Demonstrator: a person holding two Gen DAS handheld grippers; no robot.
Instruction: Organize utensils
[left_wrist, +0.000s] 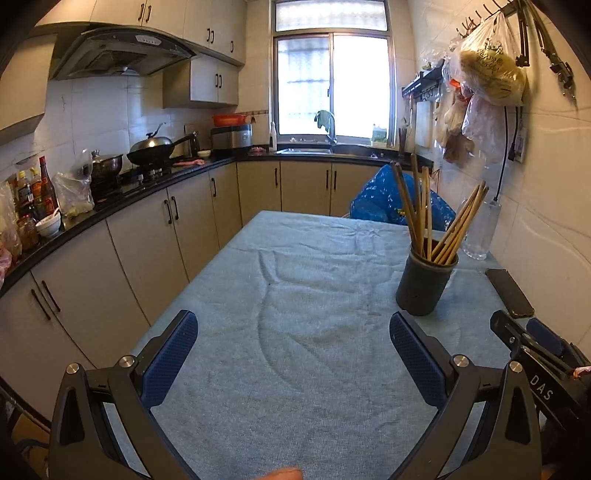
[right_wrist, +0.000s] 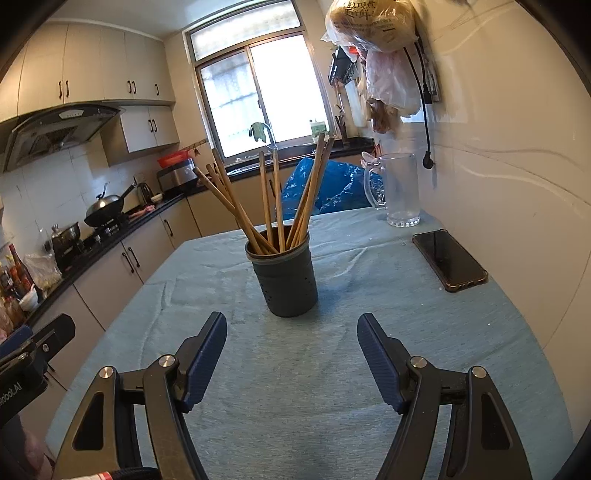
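A dark grey utensil holder (right_wrist: 285, 278) stands upright on the blue cloth of the table (right_wrist: 369, 350), with several wooden chopsticks (right_wrist: 266, 206) leaning out of it. It also shows in the left wrist view (left_wrist: 424, 284) with its chopsticks (left_wrist: 421, 206), to the right. My right gripper (right_wrist: 291, 321) is open and empty, just short of the holder. My left gripper (left_wrist: 293, 321) is open and empty over bare cloth, left of the holder. The right gripper's side shows in the left wrist view (left_wrist: 524, 339).
A black phone (right_wrist: 448, 260) lies on the table's right side near the wall. A clear glass jug (right_wrist: 400, 192) stands at the far right corner. A blue bag (right_wrist: 328, 184) sits beyond the far edge. Kitchen counter and cabinets (left_wrist: 122, 236) run along the left.
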